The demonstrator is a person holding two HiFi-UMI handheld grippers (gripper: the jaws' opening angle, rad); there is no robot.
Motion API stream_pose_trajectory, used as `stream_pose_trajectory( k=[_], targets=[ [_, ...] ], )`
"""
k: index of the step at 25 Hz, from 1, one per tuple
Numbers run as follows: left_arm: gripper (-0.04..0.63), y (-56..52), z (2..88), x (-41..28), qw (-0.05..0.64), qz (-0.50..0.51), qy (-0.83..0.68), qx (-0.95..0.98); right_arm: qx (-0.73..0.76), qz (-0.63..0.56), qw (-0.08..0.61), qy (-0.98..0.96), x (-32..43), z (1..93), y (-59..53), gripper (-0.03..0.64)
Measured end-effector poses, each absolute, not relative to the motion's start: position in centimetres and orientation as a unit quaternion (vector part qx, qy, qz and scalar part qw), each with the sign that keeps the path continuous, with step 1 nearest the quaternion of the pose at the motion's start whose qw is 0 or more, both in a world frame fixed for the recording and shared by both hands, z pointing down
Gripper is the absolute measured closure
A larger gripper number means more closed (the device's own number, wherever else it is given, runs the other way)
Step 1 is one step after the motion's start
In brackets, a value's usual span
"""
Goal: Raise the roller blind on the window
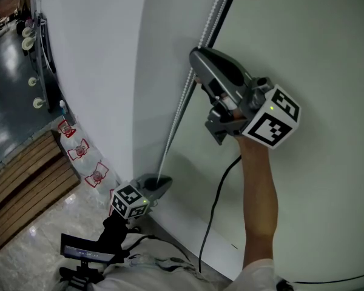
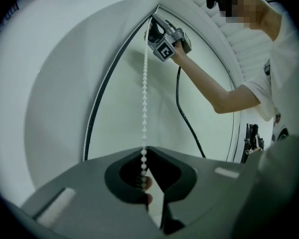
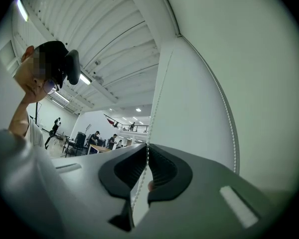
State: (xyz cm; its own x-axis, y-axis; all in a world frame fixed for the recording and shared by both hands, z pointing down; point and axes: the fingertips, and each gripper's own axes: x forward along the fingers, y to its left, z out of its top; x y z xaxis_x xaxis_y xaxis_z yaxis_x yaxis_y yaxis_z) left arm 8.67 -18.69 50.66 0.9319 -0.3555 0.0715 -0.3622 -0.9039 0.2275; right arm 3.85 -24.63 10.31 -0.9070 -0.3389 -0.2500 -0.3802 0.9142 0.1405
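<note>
Head view: looks steeply down a white blind (image 1: 97, 71) hanging left of a pale wall (image 1: 315, 41), with a bead chain (image 1: 179, 111) strung along the seam between them. Runs near-upright, long axis top to bottom, taut over the stretch between the two hands. Gripped high by the right gripper (image 1: 195, 58), held up at arm's length, and low by the left gripper (image 1: 162, 182), close in by the body above the floor (image 1: 24, 235); same strand through both. Right gripper view: narrow, tips closed onto the beads, nothing else between them, the strand carrying on upward toward the blind's top. Left gripper view: likewise pinched onto the chain at the very tips, pointing about level, with the beads rising straight from there to the right gripper overhead. Also visible there, a second strand (image 2: 91, 116) hanging free by the dark edge further left, touched by neither gripper. Blind apparently well down, covering everything seen of the window; bottom edge not made out. Judging from this, next pull likely to fall to the right gripper, the nearer to the roller: straight down along the chain's own line, toward the left gripper, with that one having to release or slide to give slack.
</note>
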Motion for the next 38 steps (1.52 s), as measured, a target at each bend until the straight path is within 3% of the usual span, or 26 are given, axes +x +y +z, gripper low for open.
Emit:
stream_pose_trajectory(
  k=[14,38],
  targets=[
    [0.597,-18.9,50.1,8.7,0.12,0.011,-0.186,0.975,-0.182,0.045,0.112,0.976,5.0,10.9,-23.7,0.611],
    [0.597,-18.4,49.0,9.3,0.107,0.006,-0.173,0.979,-0.206,0.001,0.032,0.978,4.7,21.5,-21.8,0.614]
  ],
)
